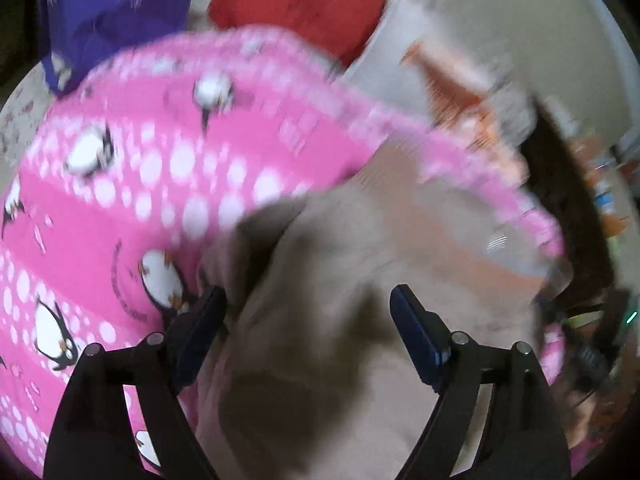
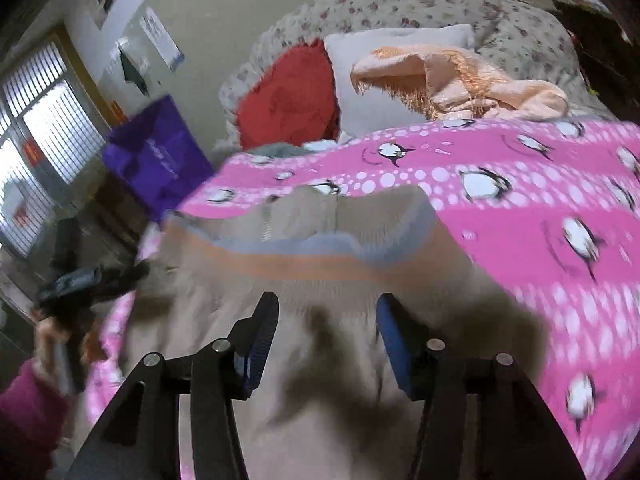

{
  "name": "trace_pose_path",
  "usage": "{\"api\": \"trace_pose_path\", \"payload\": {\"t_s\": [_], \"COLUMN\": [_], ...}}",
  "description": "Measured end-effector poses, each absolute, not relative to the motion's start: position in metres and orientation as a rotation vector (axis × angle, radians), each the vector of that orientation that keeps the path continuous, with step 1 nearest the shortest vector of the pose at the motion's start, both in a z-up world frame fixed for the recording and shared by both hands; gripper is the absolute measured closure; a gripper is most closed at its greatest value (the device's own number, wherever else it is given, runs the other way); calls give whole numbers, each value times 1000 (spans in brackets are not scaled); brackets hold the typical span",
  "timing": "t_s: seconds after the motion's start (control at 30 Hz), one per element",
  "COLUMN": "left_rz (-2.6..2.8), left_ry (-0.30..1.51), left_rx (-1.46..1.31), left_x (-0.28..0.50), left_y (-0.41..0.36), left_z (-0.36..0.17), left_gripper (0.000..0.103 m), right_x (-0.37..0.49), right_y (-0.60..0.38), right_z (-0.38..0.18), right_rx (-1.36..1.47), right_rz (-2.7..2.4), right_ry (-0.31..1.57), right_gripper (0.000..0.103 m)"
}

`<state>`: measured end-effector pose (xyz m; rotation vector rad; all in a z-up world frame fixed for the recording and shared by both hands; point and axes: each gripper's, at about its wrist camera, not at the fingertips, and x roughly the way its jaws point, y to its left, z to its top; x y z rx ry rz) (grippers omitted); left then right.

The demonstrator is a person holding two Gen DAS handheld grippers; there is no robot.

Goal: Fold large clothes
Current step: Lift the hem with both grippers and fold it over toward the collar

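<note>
Two claws hang over a beige garment [image 2: 328,360] that lies spread on a pink blanket [image 2: 540,216] printed with penguins and white dots, and this blanket covers a bed. In the right wrist view the garment shows a zipper in the middle near its far edge, and an orange band with a grey-blue band crosses it from side to side. The right claw [image 2: 326,310] stands with its jaws apart, and its blue fingers [image 2: 390,344] are above the beige cloth; nothing is pressed between them. The left claw [image 1: 308,300] is also spread wide over the same garment, and one of its dark blue fingers [image 1: 416,332] is clear against the cloth, while the other is near the edge where the beige cloth meets the pink blanket. No cloth is pinched there either, though the picture is blurred. In the right wrist view the left claw appears again at the left side, dark and unsharp, with a hand [image 2: 52,332] and a magenta sleeve [image 2: 28,412] beside it. Behind the blanket lie a red pillow [image 2: 288,96], a white pillow [image 2: 384,76] and a peach fluffy garment [image 2: 460,76] on a flowered sheet [image 2: 420,0]. At the left of the bed stands a purple bag [image 2: 156,156], and a window [image 2: 44,128] with bars is in the wall further left.
</note>
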<state>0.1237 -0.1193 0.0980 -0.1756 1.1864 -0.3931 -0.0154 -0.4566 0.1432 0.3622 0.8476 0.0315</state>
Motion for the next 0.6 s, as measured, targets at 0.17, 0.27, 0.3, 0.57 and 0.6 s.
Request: {"api": "trace_pose_path", "payload": {"t_s": [0.17, 0.27, 0.3, 0.57, 0.6], "left_rz": [-365, -429, -445, -543, -554], "left_ry": [1210, 1164, 1149, 1141, 1145], "left_rx": [-225, -239, -226, -168, -168], "left_x": [138, 128, 123, 72, 67], "left_y": [-109, -94, -91, -53, -51], "left_z": [83, 105, 110, 117, 115], "left_gripper": [19, 19, 19, 19, 19], "right_x": [33, 21, 18, 77, 87], "right_y": [-470, -454, -444, -349, -346], "right_z": [110, 142, 153, 141, 131], "right_rx": [347, 303, 269, -127, -147], "right_rz": [-138, -35, 22, 325, 331], "right_ry": [938, 869, 847, 955, 997], "right_gripper": [53, 49, 46, 31, 34]}}
